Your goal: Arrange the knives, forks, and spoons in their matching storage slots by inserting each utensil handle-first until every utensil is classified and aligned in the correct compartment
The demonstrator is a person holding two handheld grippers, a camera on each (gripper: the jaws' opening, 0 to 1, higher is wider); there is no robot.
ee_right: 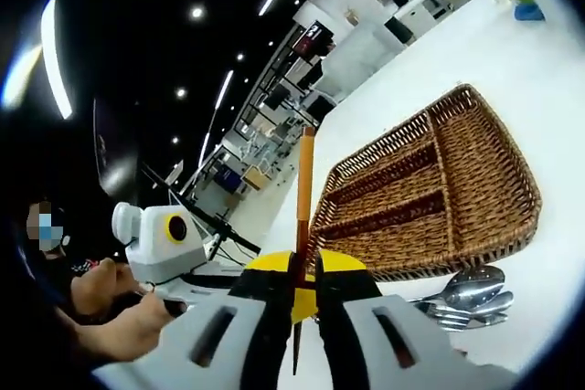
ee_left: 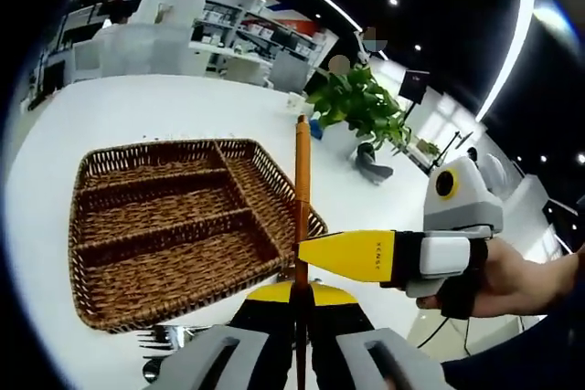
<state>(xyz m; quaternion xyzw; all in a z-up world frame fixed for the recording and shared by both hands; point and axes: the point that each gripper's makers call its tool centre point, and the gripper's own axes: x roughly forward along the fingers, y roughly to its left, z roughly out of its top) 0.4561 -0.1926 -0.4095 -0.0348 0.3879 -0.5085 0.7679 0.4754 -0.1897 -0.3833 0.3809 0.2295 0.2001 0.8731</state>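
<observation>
Both grippers meet on one orange-handled utensil, held up above the white table [ee_left: 137,125]. In the left gripper view the left gripper [ee_left: 302,303] has its yellow-tipped jaws closed narrow on the utensil's lower part, and the orange handle [ee_left: 302,180] rises straight up from between them, its end pointing away over the table. The right gripper [ee_left: 306,253] comes in from the right of that view, held in a person's hand [ee_left: 512,280], and its yellow tip touches the handle just above the left jaws

In the right gripper view the same handle [ee_right: 305,189] stands up between the right gripper's [ee_right: 302,285] own jaws, which are pressed in on it — the working end of the utensil is hidden, so I cannot tell whether it is knife, fork or spoon. The left gripper's white and yellow body [ee_right: 164,239] sits to the left there, with the person's hand [ee_right: 119,303] around it

The wicker tray [ee_left: 101,303] lies on the table beyond the jaws, its divided compartments holding nothing. Just outside the tray's near rim lie a few forks [ee_left: 169,340] and, in the right gripper view, a small pile of spoons [ee_right: 471,294] touching one another on the table. A green potted plant [ee_left: 361,107] stands near the table's far edge
</observation>
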